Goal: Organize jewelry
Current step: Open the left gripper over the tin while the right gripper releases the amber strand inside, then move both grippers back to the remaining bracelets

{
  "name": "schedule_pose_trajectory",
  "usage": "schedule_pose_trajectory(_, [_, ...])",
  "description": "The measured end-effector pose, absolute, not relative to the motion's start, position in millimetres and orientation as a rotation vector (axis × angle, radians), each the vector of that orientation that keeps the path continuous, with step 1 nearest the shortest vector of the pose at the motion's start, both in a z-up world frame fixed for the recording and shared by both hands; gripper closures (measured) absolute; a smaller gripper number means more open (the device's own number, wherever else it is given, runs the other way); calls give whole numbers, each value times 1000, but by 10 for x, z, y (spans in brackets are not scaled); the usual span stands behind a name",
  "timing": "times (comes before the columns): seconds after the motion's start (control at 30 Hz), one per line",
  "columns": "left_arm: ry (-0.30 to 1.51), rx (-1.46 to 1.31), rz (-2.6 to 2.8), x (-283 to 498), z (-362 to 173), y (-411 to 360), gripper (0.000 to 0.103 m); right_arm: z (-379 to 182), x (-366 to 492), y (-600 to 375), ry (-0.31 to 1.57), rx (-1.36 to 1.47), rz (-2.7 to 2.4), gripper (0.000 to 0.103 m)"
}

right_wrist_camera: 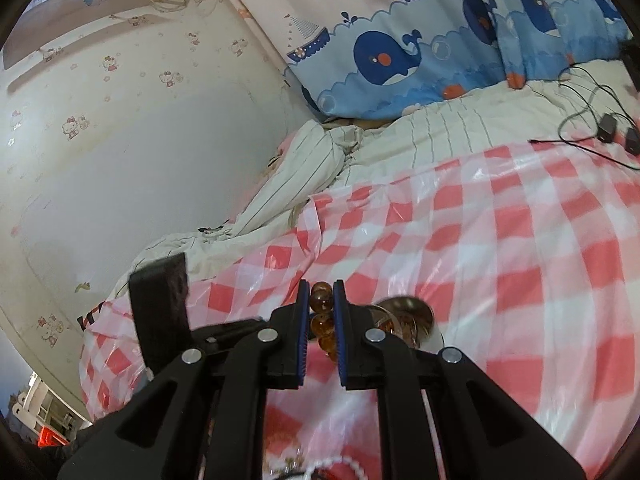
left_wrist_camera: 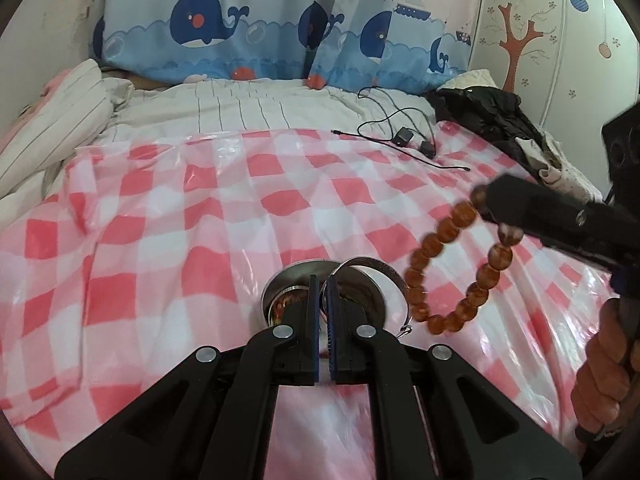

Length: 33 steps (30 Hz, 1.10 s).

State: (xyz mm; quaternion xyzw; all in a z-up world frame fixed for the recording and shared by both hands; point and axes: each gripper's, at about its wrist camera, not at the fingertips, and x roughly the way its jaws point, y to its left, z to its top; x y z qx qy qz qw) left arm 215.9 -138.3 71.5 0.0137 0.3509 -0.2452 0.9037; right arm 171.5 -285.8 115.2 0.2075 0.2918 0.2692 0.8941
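Note:
My right gripper (right_wrist_camera: 321, 288) is shut on an amber bead bracelet (right_wrist_camera: 321, 312). In the left wrist view that bracelet (left_wrist_camera: 452, 272) hangs as a loop from the right gripper's fingers (left_wrist_camera: 520, 208), in the air above the pink checked cloth. My left gripper (left_wrist_camera: 322, 284) is shut on the rim of a round metal tin (left_wrist_camera: 280, 284) whose lid (left_wrist_camera: 380, 272) stands open. The tin also shows in the right wrist view (right_wrist_camera: 408, 316), just right of my right fingers. Something amber lies inside the tin.
A pink and white checked plastic cloth (left_wrist_camera: 200, 216) covers the bed. Black cables and chargers (left_wrist_camera: 404, 136) lie at its far edge, with dark clothing (left_wrist_camera: 488, 116) to the right. Whale-print curtains (left_wrist_camera: 208, 36) hang behind. White beaded jewelry (right_wrist_camera: 336, 462) shows at the bottom of the right wrist view.

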Motion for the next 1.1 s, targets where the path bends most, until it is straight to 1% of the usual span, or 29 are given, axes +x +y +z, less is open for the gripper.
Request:
schedule_pose_trajectory(0.03, [748, 48, -504, 2251, 631, -1437, 99, 1099, 1827, -2801, 627, 407, 538, 91])
schedule_pose_trajectory(0.13, [811, 105, -445, 2363, 438, -1461, 99, 693, 2158, -2704, 810, 362, 432, 89])
schedule_pose_trajectory(0.17, [817, 93, -439, 2321, 432, -1398, 99, 628, 2166, -2725, 827, 369, 407, 89])
schedule_pose_trajectory(0.2, [810, 91, -430, 2254, 448, -1327, 98, 583, 2112, -2777, 828, 378, 384, 88])
schedule_pose_trajectory(0.27, [796, 106, -414, 2055, 503, -1174, 93, 596, 1940, -2858, 808, 395, 367, 85])
schedule_pose_trajectory(0.33, [801, 87, -405, 1835, 543, -1041, 86, 628, 1681, -2932, 800, 395, 351, 78])
schedule_pose_trajectory(0.43, [809, 84, -399, 1465, 551, -910, 82, 599, 1227, -3033, 804, 396, 326, 71])
schedule_pose_trajectory(0.57, [837, 60, -397, 977, 450, -783, 79, 483, 606, -3061, 818, 376, 274, 64])
schedule_pose_trajectory(0.63, [848, 50, -389, 770, 387, -721, 76, 390, 404, -3023, 835, 360, 244, 54])
schedule_pose_trajectory(0.77, [851, 75, -358, 453, 259, -692, 70, 121, 209, -2891, 879, 333, 192, 52])
schedule_pose_trajectory(0.83, [824, 87, -345, 356, 247, -702, 62, 53, 191, -2814, 871, 290, 161, 50])
schedule_pose_trajectory(0.87, [814, 92, -341, 341, 240, -702, 60, 58, 199, -2777, 869, 269, 161, 48])
schedule_pose_trajectory(0.9, [806, 98, -337, 329, 221, -715, 58, 52, 188, -2757, 866, 257, 168, 43])
schedule_pose_trajectory(0.93, [801, 100, -332, 313, 186, -723, 56, 46, 185, -2749, 863, 252, 171, 41])
schedule_pose_trajectory(1.07, [791, 84, -326, 273, 144, -723, 54, 38, 169, -2787, 853, 274, 183, 40])
schedule_pose_trajectory(1.1, [789, 77, -329, 274, 146, -716, 51, 40, 162, -2791, 850, 278, 185, 39])
